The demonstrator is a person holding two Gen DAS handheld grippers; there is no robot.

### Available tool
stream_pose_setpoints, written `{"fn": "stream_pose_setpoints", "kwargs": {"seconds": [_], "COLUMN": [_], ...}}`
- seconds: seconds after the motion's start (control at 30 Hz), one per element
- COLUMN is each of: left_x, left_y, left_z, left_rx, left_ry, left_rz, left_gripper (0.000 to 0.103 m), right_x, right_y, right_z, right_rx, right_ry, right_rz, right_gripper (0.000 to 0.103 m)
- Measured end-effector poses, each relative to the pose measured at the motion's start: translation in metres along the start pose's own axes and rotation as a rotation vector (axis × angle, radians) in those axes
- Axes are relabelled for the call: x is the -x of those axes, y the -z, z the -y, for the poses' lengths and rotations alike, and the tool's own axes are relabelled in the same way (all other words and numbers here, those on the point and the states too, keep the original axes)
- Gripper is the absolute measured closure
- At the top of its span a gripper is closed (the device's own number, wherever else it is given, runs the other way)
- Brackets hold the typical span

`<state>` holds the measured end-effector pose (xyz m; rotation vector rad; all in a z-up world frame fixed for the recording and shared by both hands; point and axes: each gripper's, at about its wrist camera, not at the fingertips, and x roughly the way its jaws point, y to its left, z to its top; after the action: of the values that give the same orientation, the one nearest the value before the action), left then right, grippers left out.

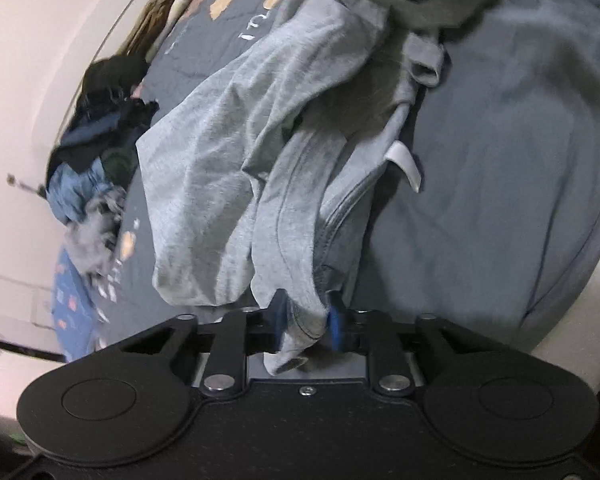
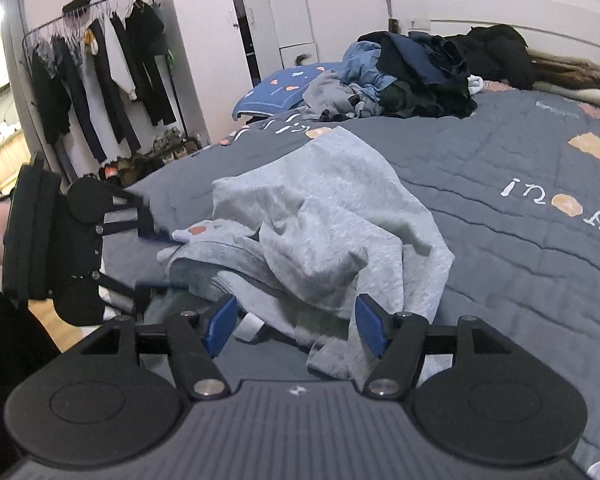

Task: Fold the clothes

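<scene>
A crumpled light grey garment (image 1: 236, 152) lies on the grey-blue bed quilt (image 1: 520, 140). My left gripper (image 1: 306, 330) is shut on the garment's edge, cloth bunched between its blue pads. In the right wrist view the same garment (image 2: 332, 216) lies just ahead. My right gripper (image 2: 296, 330) is open, its blue pads (image 2: 370, 330) on either side of a fold of the cloth. The left gripper (image 2: 164, 258) shows at the left of that view, holding the garment's near edge.
A pile of dark and blue clothes (image 2: 412, 72) sits at the far end of the bed, beside a blue pillow (image 2: 280, 92). A clothes rack (image 2: 100, 76) with hanging garments stands by the wall at left. The quilt (image 2: 520, 200) stretches to the right.
</scene>
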<state>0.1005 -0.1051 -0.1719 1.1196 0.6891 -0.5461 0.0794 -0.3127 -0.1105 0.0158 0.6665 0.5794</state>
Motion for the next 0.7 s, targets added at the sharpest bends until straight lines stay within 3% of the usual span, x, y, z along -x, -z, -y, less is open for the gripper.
{"fn": "stream_pose_setpoints", "kwargs": {"seconds": [0.17,0.3,0.37,0.57,0.7], "left_x": [0.020,0.051,0.065,0.083,0.090], "left_y": [-0.003,-0.011,-0.015,-0.028,-0.026], "left_z": [-0.034,-0.071,-0.081,-0.094,-0.095], "left_rx": [0.258,0.510,0.599,0.727,0.784], "left_ry": [0.114,0.229,0.244,0.273,0.292], "left_rz": [0.058,0.176,0.240,0.327,0.359], "left_gripper": [0.090,0.091,0.091,0.091,0.091], "right_x": [0.002,0.004,0.006,0.012,-0.002], "right_y": [-0.003,-0.005,-0.005,-0.007,0.007], "right_z": [0.004,0.006,0.006,0.000,0.015], "right_rx": [-0.029,-0.069,-0.104,-0.217,-0.496], "right_ry": [0.000,-0.022,-0.064,-0.245,-0.424], "right_rz": [0.004,0.007,0.011,0.023,0.016], "right_gripper": [0.038,0.038,0.038,0.038,0.038]}}
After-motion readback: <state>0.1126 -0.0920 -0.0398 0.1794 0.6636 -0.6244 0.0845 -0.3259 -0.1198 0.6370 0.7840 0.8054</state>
